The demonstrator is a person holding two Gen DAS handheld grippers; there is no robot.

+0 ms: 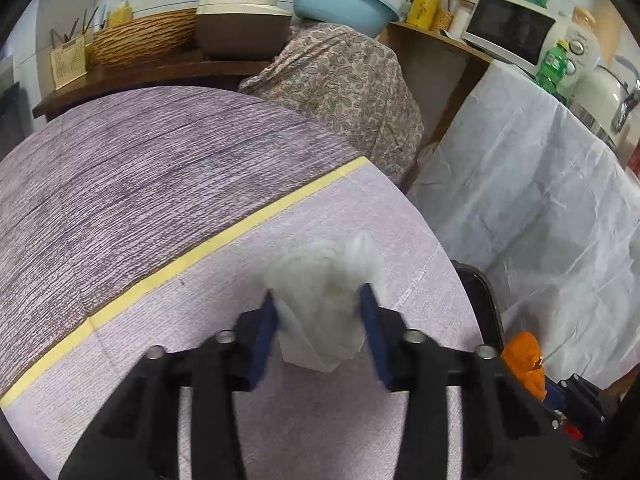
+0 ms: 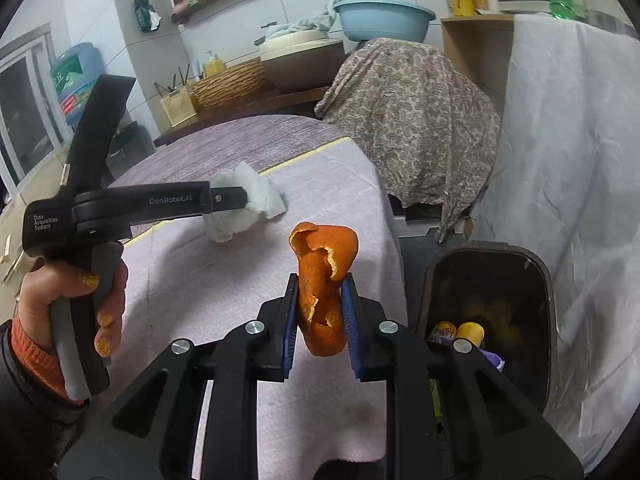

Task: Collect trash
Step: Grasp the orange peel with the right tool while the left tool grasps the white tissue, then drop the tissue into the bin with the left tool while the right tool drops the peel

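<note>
A crumpled white tissue (image 1: pixel 320 312) fills the gap between the blue pads (image 1: pixel 267 320) of my left gripper (image 1: pixel 320 306), which is shut on it over the pale purple tablecloth (image 1: pixel 200 320). From the right wrist view the same tissue (image 2: pixel 260 198) sits at the tip of the left gripper (image 2: pixel 240 199), held by a hand. My right gripper (image 2: pixel 320 292) is shut on a curled orange peel (image 2: pixel 320 264), held upright off the table near its right edge. A dark trash bin (image 2: pixel 548 280) stands open on the floor just right of it, with cans inside.
A yellow tape line (image 1: pixel 200 252) crosses the tablecloth. Beyond the table stand something under a floral cloth (image 2: pixel 412 120) and a white sheet draped at right (image 2: pixel 568 140). A blue basin (image 2: pixel 384 18), a wicker basket (image 2: pixel 230 84) and a microwave (image 1: pixel 512 32) stand behind.
</note>
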